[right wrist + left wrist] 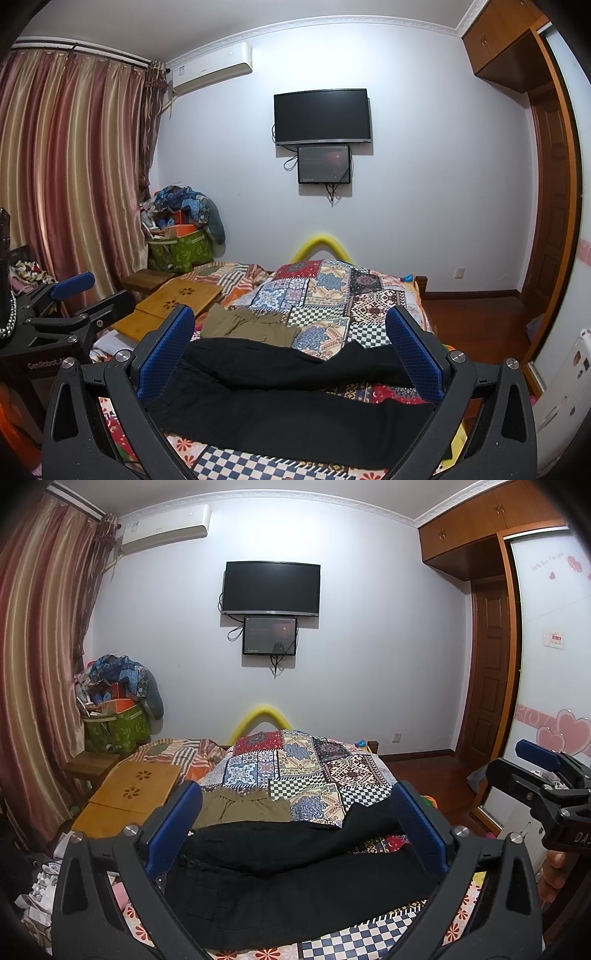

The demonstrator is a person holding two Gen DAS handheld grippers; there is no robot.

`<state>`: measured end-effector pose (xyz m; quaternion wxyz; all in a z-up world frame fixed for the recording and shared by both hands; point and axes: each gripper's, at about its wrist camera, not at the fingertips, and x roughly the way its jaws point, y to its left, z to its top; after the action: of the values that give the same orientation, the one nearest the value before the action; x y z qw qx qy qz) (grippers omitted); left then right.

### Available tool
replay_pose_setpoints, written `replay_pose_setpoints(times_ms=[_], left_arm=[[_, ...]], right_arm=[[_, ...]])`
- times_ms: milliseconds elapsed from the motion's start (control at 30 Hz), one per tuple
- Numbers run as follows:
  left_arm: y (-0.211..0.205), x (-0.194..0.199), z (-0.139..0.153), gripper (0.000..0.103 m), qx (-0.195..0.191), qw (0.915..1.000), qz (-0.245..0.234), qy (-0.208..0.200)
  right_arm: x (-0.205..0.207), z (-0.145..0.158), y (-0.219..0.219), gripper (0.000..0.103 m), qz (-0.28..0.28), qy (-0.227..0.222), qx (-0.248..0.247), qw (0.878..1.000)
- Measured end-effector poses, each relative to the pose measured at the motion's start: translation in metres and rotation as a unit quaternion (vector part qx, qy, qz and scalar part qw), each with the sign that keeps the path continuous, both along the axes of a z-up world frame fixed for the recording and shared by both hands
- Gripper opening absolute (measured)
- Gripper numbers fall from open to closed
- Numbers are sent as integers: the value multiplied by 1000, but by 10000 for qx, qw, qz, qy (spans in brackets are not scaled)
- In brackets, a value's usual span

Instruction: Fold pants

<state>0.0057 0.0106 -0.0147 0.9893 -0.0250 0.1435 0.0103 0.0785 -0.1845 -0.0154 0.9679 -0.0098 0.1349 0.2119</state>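
Note:
Black pants (295, 882) lie spread across the near part of the bed, waist to the left, the two legs running right and splayed apart; the right wrist view shows the same black pants (295, 391). Olive-brown pants (243, 806) lie bunched just beyond them, also seen as olive-brown pants (251, 325). My left gripper (295, 830) hovers above the black pants, open, nothing between its blue pads. My right gripper (291, 350) is likewise open and empty over the pants. The right gripper's body (546, 794) shows at the right edge of the left wrist view.
A patchwork quilt (295, 768) covers the bed. A wooden lap table (136, 786) lies on the bed's left side. A green bin piled with clutter (118, 709) stands by the curtain. A wardrobe (546, 672) and wooden floor lie to the right. A TV (271, 587) hangs on the far wall.

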Motion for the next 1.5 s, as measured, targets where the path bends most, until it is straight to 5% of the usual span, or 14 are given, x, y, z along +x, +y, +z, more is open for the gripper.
replay_pose_setpoints(times_ms=[900,1200,1500], left_arm=[[13,12,-4,103,80,9998,170,-6],[48,50,-21,103,60,9989,463,32],[88,134,-64,103,635,9909,941,722]], right_arm=[[19,-11,0,103,-205,17,-259,9995],[61,-34,-16,103,-587,104,-611,9963],[121,-64,-46,103,-996,627,-856,9894]])
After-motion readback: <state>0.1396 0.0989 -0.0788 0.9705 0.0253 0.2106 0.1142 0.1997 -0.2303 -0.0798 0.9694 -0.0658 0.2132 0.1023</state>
